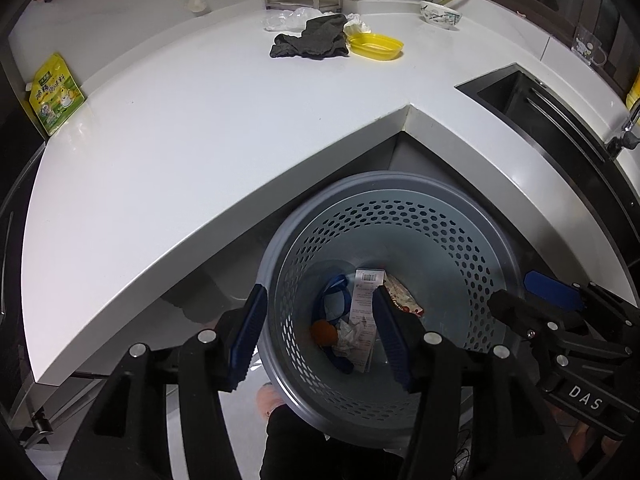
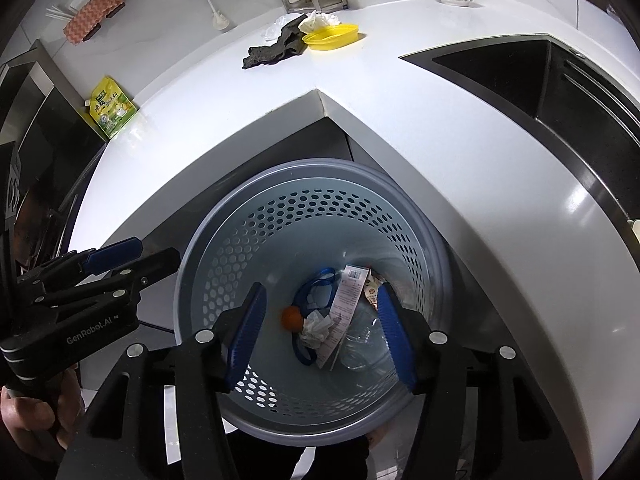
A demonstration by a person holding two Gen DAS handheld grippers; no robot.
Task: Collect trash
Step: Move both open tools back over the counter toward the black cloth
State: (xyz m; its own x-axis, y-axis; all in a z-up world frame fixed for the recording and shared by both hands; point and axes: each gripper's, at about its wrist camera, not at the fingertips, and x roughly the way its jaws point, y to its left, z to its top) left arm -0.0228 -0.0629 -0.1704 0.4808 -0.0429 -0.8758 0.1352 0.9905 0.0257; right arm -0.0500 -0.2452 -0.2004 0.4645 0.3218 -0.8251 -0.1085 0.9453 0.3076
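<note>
A grey perforated trash bin [image 1: 384,179] [image 2: 312,166] stands on the floor under the corner of the white countertop. At its bottom lie a barcode wrapper [image 1: 366,292] [image 2: 352,288], a crumpled tissue [image 1: 352,332] [image 2: 316,328], an orange lump [image 1: 324,332] [image 2: 291,317], a blue strap [image 1: 336,284] [image 2: 316,280] and clear plastic [image 2: 364,340]. My left gripper [image 1: 320,296] [image 2: 156,252] hovers over the bin's left rim, open, with nothing between its pads. My right gripper [image 2: 322,292] [image 1: 520,294] hangs over the bin's mouth, open and holding nothing.
On the countertop [image 1: 200,140] lie a dark cloth [image 1: 312,40], a yellow dish [image 1: 376,45], crumpled plastic and paper [image 1: 288,18], a green-yellow pouch [image 1: 54,94] and a bowl [image 1: 440,14]. A dark sink [image 1: 540,100] is set in on the right.
</note>
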